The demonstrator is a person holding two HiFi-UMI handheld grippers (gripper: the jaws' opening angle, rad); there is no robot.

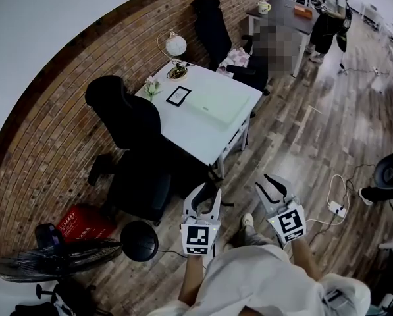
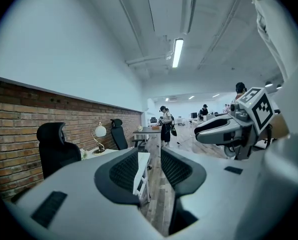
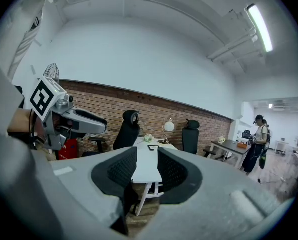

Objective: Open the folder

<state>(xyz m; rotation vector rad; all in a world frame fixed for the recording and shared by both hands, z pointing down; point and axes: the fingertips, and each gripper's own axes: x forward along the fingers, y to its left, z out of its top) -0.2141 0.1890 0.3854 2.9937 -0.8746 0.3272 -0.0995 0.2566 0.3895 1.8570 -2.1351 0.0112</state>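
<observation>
A pale green folder lies shut and flat on the white table, well ahead of me. A black-framed tablet lies to its left. My left gripper and right gripper hang side by side over the wooden floor, short of the table's near corner. Both are open with nothing between the jaws. In the left gripper view the table's edge shows between the jaws of the left gripper, and the right gripper is alongside. In the right gripper view the right gripper frames the table.
A black office chair stands at the table's left side and another behind it. A globe lamp sits at the far corner. A floor fan and a red box are at the lower left. A power strip with cables lies at right. A person stands by a dark desk.
</observation>
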